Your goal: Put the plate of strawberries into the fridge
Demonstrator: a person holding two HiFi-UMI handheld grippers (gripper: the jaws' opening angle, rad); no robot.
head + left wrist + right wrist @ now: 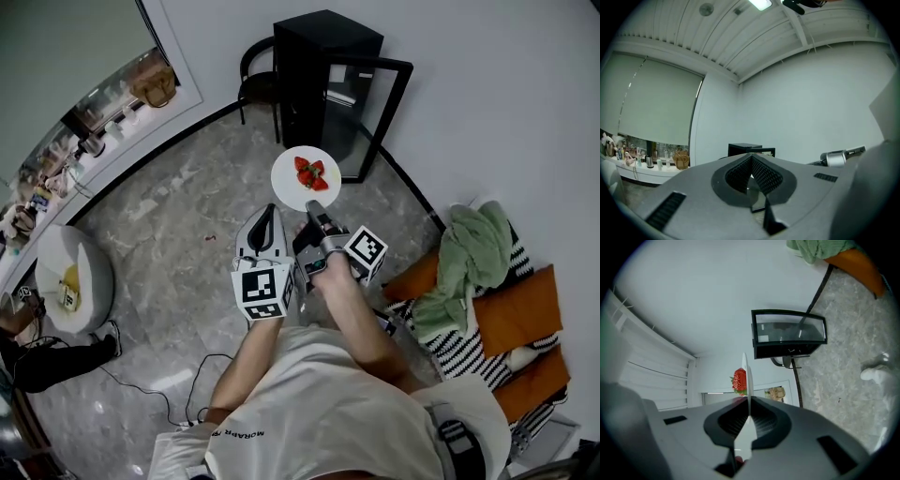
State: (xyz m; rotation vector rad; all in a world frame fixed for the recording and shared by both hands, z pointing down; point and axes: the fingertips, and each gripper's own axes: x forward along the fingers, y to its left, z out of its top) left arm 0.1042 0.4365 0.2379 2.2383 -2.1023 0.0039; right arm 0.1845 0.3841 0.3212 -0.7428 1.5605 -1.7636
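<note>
Bearing square markers (pixel 367 250), right gripper (pixel 315 211) clamps the plate (pixel 286 173).

- A crumpled pale green cloth (pixel 473 253) lies on orange cushions (pixel 525 309), over a black-and-white striped fabric (pixel 464 342).
- A round white padded stool (pixel 80 272) stands on the grey marbled floor (pixel 178 216).
- A black curved-back chair (pixel 253 75) stands by the white wall.
- A brown woven bag (pixel 155 86) sits on the white ledge among small bottles.
- A thin black cable (pixel 192 394) trails across the floor.
</note>
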